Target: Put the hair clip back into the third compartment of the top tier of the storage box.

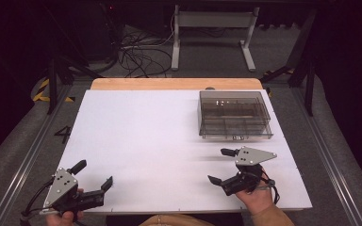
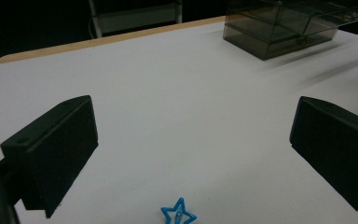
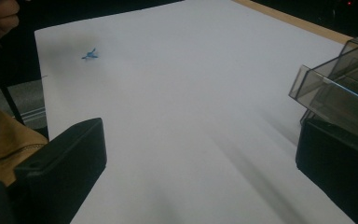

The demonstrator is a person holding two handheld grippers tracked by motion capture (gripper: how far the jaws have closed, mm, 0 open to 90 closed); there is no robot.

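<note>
Star point(image 2: 178, 213), small and blue, lies flat on the white table point(image 1: 169, 141) near its front left corner, between the spread jaws of your left gripper point(image 1: 94, 175) and untouched by them. Your right gripper point(image 1: 221, 165), jaws also wide apart and holding nothing, sits near the front right edge, well apart from the star. Behind it, toward the far right corner, stands a smoky clear plastic box point(image 1: 234, 114) with compartments. Beyond the table's wooden far edge lies grey carpet with loose cables point(image 1: 136, 54) and a white metal frame point(image 1: 214, 33). In the right gripper view the star point(image 3: 90, 54) appears far off, near the table's edge.
</note>
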